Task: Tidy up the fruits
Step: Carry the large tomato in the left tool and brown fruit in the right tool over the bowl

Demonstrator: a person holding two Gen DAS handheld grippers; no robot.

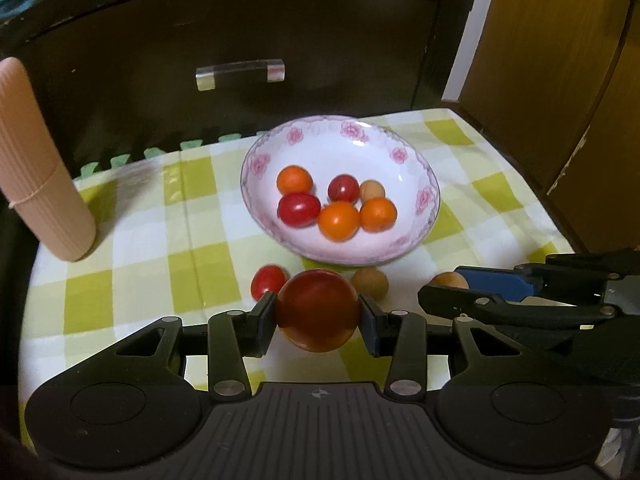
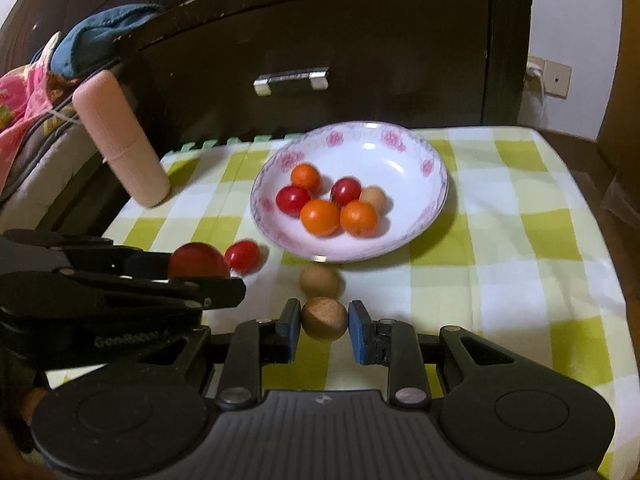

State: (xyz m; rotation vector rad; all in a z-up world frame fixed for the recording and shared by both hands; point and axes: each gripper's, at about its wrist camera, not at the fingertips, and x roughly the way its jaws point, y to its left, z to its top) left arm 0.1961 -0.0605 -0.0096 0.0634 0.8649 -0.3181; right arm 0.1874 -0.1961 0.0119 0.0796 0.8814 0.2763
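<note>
left gripper (image 1: pixel 318 312) clenched on big red fruit (image 1: pixel 318 310) – our left view only; right gripper (image 2: pixel 324 320) grasping brown fruit (image 2: pixel 324 319) – we see clearly right-side only, bowl (image 2: pixel 400 240) beyond.

Right gripper (image 2: pixel 324 326) clamped on brown fruit (image 2: pixel 324 319); left gripper (image 2: pixel 224 280) grips big red fruit (image 2: pixel 197 261). Floral bowl (image 2: pixel 416 152) beyond, six fruits inside.

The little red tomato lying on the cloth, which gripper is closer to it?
Left. The left gripper, holding a big red tomato, is right beside the little red tomato. The right gripper, holding a brown fruit, sits farther off.
</note>
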